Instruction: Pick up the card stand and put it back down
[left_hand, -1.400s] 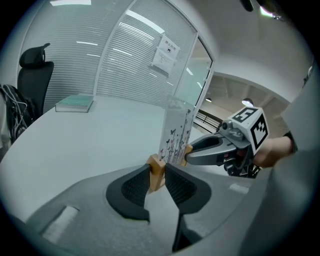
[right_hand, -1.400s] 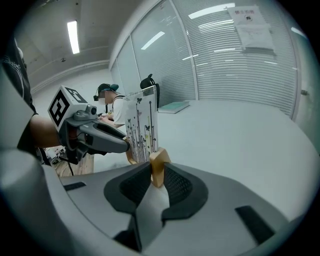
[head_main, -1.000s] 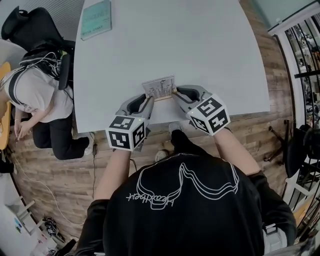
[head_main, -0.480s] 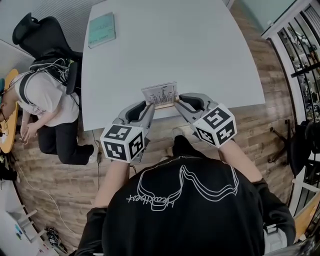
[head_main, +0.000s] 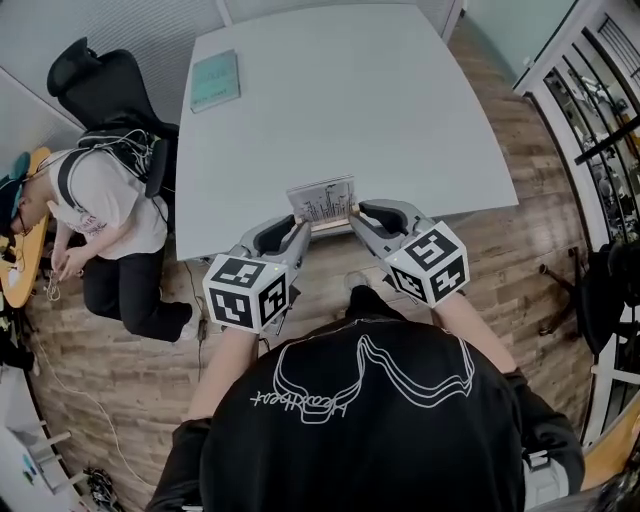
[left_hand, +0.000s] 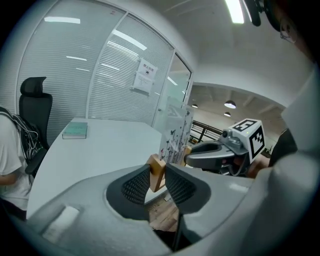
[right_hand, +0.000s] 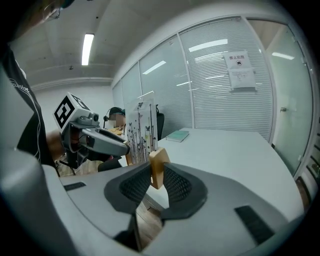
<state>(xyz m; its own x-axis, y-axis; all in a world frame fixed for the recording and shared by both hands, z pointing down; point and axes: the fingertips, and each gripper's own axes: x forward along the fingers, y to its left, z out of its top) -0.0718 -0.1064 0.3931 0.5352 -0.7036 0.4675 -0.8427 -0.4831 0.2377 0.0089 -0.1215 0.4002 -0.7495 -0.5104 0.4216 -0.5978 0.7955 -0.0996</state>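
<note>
The card stand (head_main: 322, 200) is a clear upright sheet printed with dark plants and butterflies, set in a wooden base. It hangs just above the front edge of the white table (head_main: 380, 110). My left gripper (head_main: 297, 226) is shut on the base's left end (left_hand: 156, 172). My right gripper (head_main: 353, 213) is shut on the right end (right_hand: 158, 167). The printed sheet (left_hand: 175, 135) stands upright between both grippers, and shows again as the sheet (right_hand: 141, 131) in the right gripper view. Wooden floor shows below the jaws in both gripper views.
A teal book (head_main: 214, 80) lies at the table's far left corner. A seated person (head_main: 100, 205) and a black office chair (head_main: 100, 90) are left of the table. Metal racks (head_main: 600, 110) stand at the right. Glass walls with blinds (right_hand: 235, 95) enclose the room.
Both grippers keep their hold on the stand. It has come nearer the table's front edge and looks raised, and the head view has shifted to show more of the table's far end.
</note>
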